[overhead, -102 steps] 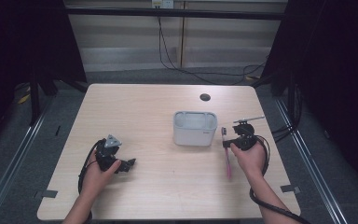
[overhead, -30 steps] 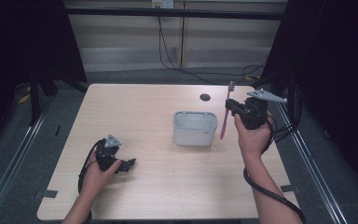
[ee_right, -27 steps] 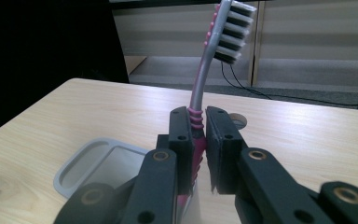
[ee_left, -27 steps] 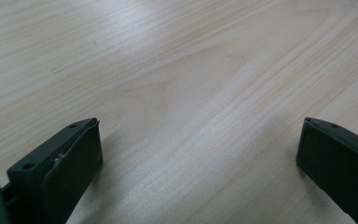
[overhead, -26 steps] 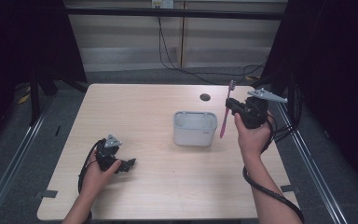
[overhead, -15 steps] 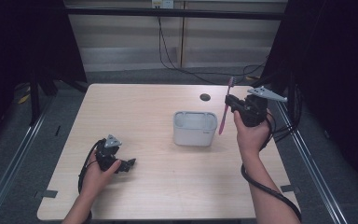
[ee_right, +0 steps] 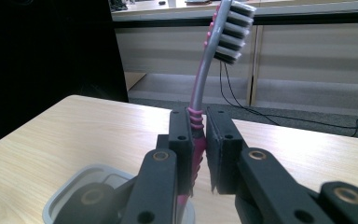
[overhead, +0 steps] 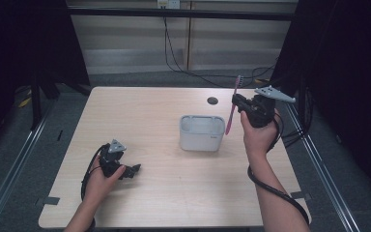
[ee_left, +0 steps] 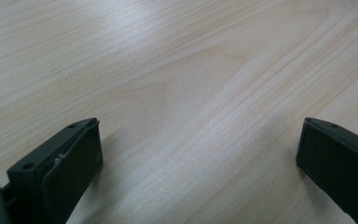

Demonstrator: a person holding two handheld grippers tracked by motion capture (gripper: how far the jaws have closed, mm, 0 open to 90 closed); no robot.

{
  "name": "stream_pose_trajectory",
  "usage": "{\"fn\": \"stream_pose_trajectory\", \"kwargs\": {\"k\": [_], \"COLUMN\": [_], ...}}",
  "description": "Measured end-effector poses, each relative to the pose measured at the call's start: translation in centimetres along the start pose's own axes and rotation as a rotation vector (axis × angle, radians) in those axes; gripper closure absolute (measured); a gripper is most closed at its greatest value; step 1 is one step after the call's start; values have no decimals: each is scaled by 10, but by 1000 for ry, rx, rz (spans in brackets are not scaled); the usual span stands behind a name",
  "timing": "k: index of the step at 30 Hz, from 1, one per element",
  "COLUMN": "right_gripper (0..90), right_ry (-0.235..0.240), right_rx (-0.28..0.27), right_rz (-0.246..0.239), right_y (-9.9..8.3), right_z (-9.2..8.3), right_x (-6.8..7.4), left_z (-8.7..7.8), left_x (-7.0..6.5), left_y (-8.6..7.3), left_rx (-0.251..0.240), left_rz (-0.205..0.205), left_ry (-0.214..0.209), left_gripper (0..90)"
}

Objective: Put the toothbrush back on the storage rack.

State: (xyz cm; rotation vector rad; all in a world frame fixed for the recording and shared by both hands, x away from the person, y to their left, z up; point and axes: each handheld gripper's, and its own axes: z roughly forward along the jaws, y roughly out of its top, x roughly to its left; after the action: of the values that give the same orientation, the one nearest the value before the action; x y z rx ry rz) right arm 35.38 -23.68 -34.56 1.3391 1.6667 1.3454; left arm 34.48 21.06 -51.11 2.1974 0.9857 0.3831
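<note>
Toothbrush point(overhead: 232, 107) now raised, clamped in right hand-held gripper point(overhead: 237, 102) just beside seemingly empty white holder point(overhead: 202, 134); left hand-held gripper point(ee_left: 198, 154) apart.

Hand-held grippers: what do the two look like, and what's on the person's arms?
Both are black. The right hand-held gripper carries a grey three-cornered plate on top and trails a black cable; its jaws are flat black blocks with small screw holes. The left hand-held gripper has a smaller grey plate and a looping black cable. Forearms are bare, no sleeves.
</note>
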Motion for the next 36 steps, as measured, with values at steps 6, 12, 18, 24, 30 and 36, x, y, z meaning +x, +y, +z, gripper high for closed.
{"fn": "stream_pose_trajectory", "kwargs": {"k": [6, 12, 18, 24, 30, 36], "right_gripper": [813, 813, 812, 812, 812, 812], "right_ry": [7, 8, 18, 19, 25, 25], "right_rx": [-5, -8, -14, -19, -18, -25], "right_rz": [-4, 1, 9, 4, 2, -8], "right_y": [2, -1, -1, -2, -6, -5], "right_z": [4, 9, 12, 15, 21, 27], "right_x": [1, 1, 1, 2, 4, 5], "left_z": [0, 0, 0, 0, 0, 0], "left_x": [0, 0, 0, 0, 0, 0], "left_y": [0, 0, 0, 0, 0, 0], "left_rx": [0, 1, 1, -1, 0, 1], "left_rz": [4, 3, 3, 1, 2, 4], "left_ry": [0, -1, -1, -1, -1, -1], "left_gripper": [0, 0, 0, 0, 0, 0]}}
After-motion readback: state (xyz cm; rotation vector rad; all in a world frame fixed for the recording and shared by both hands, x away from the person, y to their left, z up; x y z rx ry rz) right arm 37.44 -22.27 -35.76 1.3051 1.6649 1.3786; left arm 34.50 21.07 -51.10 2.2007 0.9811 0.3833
